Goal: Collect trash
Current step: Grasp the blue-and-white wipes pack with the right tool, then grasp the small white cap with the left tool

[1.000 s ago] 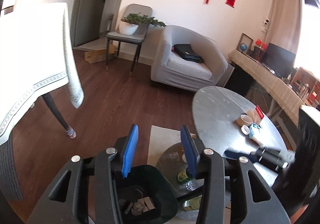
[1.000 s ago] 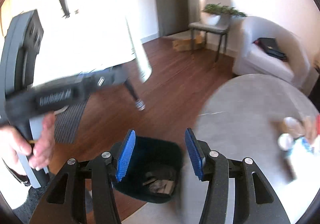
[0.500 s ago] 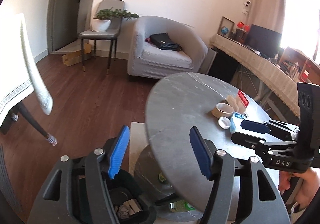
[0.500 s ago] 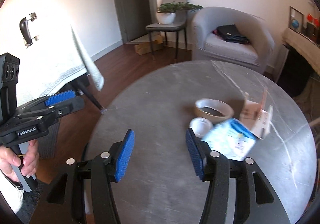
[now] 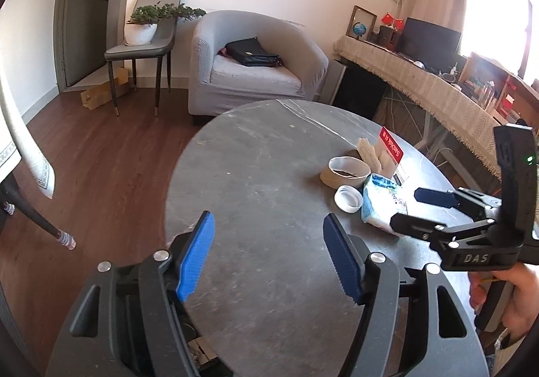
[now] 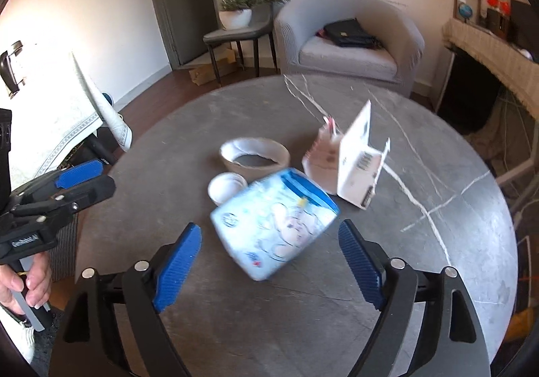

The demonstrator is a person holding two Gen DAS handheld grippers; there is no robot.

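A blue-and-white tissue pack [image 6: 269, 208] lies on the round grey table [image 6: 421, 259], just ahead of my right gripper [image 6: 269, 226]. Its jaws are opening wide either side of the pack's near end, and the pads do not touch it. Behind the pack are a paper bowl [image 6: 255, 155], a white lid [image 6: 226, 187] and a torn white carton [image 6: 357, 158]. My left gripper [image 5: 269, 242] hovers over bare tabletop with its jaws opening and nothing between them. In the left wrist view, my right gripper [image 5: 406, 207] reaches toward the same pack [image 5: 379, 200].
A dark bin holding paper scraps [image 5: 200, 348] sits on the floor below the left gripper, by the table's edge. A grey armchair [image 5: 256, 64], a chair with a plant [image 5: 145, 40] and a cloth-covered table [image 6: 50, 107] stand around. A person's hand [image 5: 512, 296] holds the right gripper.
Both grippers swung from over the floor bin to above the round table. Both sets of jaws widened. The right gripper came close to the tissue pack, which now lies between its fingers.
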